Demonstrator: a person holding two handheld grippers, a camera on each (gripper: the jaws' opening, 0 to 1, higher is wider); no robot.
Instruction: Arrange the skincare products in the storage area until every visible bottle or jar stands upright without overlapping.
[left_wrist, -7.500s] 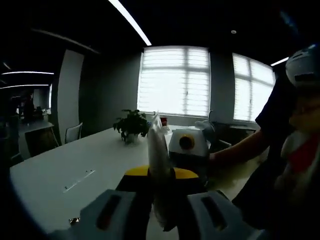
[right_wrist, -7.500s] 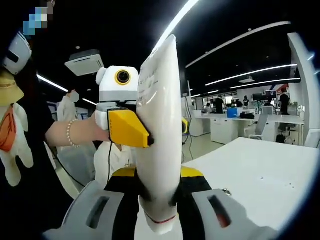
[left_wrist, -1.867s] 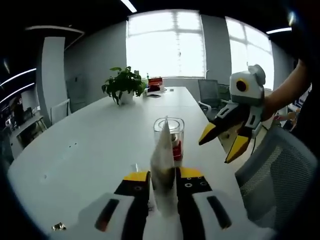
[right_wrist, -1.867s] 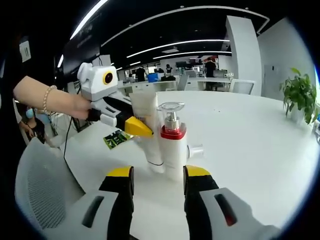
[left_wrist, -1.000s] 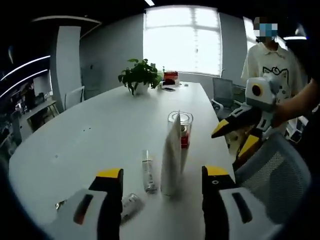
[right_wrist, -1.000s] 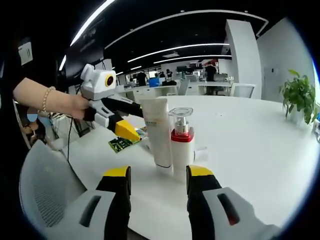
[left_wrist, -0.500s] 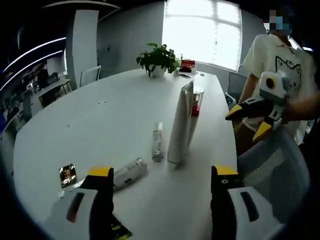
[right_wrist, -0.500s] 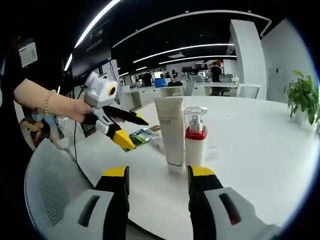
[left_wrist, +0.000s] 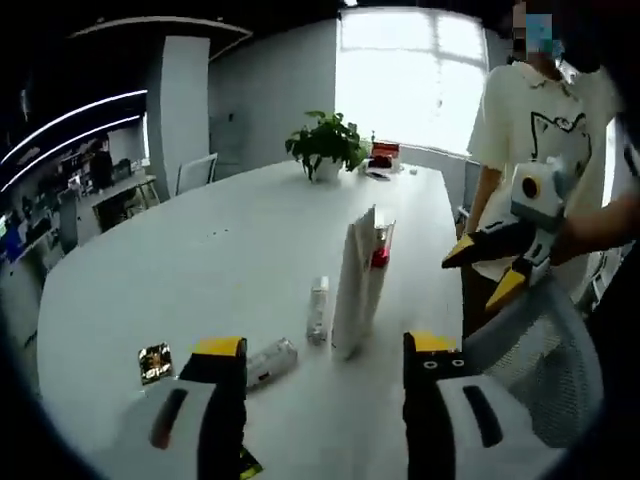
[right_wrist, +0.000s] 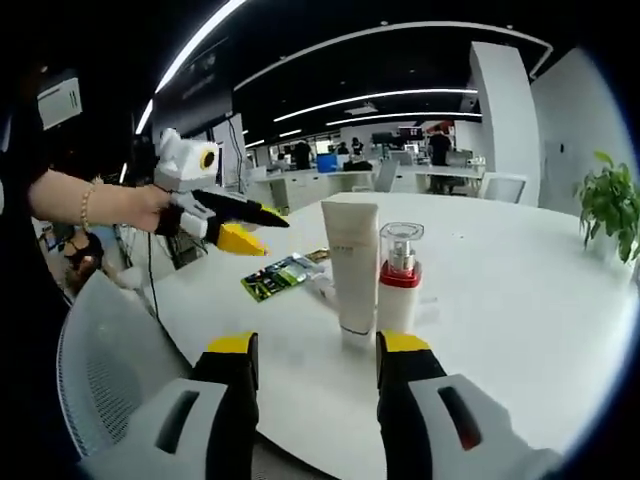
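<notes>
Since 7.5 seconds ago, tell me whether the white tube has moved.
Yes. The white tube, earlier clamped in the grippers above the table, now stands upright on the table beside the pump bottle.

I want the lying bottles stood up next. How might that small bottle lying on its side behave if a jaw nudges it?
The small bottle looks round and lies flat on the smooth white table, so it would probably roll. It looks small, likely light, and may skid away.

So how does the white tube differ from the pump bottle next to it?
The tube is taller, flat and plain white, standing cap-down with its wide crimped end up. The pump bottle is shorter, with a white body, a red collar and a clear cap over the pump. In the left gripper view the tube hides most of the bottle. Both stand upright, side by side on the white table, and neither is held.
</notes>
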